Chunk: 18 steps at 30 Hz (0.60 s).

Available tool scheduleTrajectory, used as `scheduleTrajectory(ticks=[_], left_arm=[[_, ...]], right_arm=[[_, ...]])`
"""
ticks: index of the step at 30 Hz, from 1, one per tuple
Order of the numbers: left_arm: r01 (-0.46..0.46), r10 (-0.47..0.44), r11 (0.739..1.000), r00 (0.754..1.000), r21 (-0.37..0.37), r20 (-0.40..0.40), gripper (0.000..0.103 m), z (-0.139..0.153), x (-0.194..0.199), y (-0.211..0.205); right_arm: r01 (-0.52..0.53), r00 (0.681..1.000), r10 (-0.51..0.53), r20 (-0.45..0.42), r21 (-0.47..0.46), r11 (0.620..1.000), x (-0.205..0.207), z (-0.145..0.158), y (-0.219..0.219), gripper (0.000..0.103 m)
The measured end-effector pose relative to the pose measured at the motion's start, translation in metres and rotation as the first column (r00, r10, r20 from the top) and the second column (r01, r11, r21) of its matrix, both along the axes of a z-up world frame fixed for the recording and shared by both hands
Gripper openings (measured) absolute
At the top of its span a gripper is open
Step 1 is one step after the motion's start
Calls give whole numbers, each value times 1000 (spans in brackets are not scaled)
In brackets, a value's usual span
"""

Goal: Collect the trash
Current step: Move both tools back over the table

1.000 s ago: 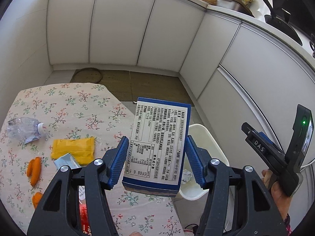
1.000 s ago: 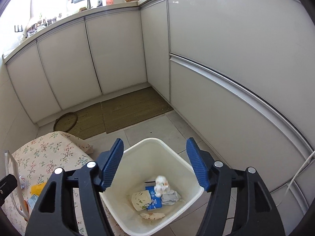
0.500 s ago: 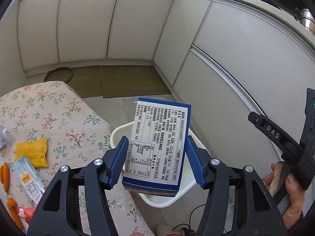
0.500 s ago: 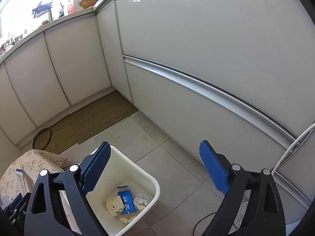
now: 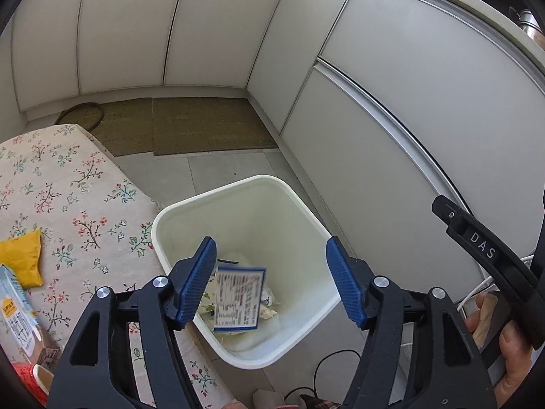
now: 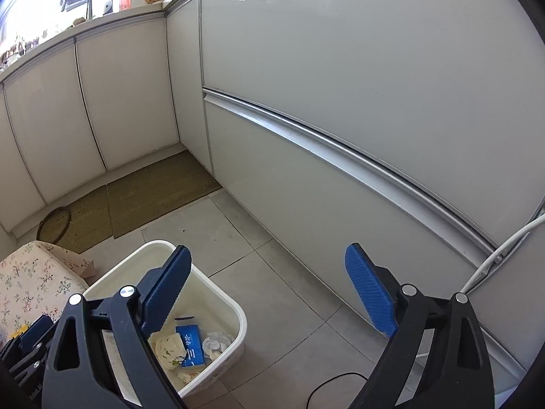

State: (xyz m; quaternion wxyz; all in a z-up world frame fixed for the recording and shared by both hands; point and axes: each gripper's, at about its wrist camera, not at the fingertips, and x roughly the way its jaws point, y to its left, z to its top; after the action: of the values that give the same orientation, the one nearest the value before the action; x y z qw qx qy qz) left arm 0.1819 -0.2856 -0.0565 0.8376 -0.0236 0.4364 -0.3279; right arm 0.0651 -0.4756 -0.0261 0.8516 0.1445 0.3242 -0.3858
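My left gripper [image 5: 272, 279] is open above the white trash bin [image 5: 306, 211] on the floor. The blue-edged box with a printed label [image 5: 238, 298] is blurred, inside the bin below the jaws, free of them. My right gripper [image 6: 269, 289] is open and empty over the grey floor, to the right of the bin [image 6: 235, 310]. In the right wrist view a blue box [image 6: 192, 344], crumpled paper [image 6: 214, 342] and other scraps lie in the bin. On the floral table [image 5: 68, 204] lie a yellow packet [image 5: 24, 259] and a light blue carton [image 5: 17, 317].
White cabinet fronts [image 5: 374, 119] line the far and right sides. Brown mats [image 5: 204, 126] lie on the floor in the corner. A black cable [image 6: 327, 388] runs on the tiles by the bin. A red item [image 5: 24, 375] shows at the table's near edge.
My left gripper has opened and let go of the blue-edged box, which has dropped into the bin. The right gripper has swung further right, away from the bin.
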Motion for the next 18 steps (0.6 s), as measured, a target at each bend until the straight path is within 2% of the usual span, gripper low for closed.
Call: scheduleTrajectory(ticks=[4, 9, 12, 14, 18], left_arm=[[-16, 16, 1000, 1000, 21, 20, 74, 3, -2, 1], [-79, 69, 992, 992, 100, 102, 76, 10, -10, 2], [-116, 97, 984, 986, 137, 135, 82, 15, -10, 6], [-140, 120, 980, 982, 141, 143, 89, 19, -8, 12], [-184, 162, 973, 975, 141, 153, 90, 29, -5, 28]], right_arm=[[-32, 999, 32, -1, -13, 999, 5, 1, 7, 89], [-69, 997, 70, 14, -46, 997, 8, 7, 23, 91], [-83, 996, 85, 26, -66, 994, 8, 12, 32, 95], [-95, 995, 97, 25, -76, 993, 10, 13, 37, 96], [-116, 993, 118, 6, -106, 988, 16, 15, 49, 96]])
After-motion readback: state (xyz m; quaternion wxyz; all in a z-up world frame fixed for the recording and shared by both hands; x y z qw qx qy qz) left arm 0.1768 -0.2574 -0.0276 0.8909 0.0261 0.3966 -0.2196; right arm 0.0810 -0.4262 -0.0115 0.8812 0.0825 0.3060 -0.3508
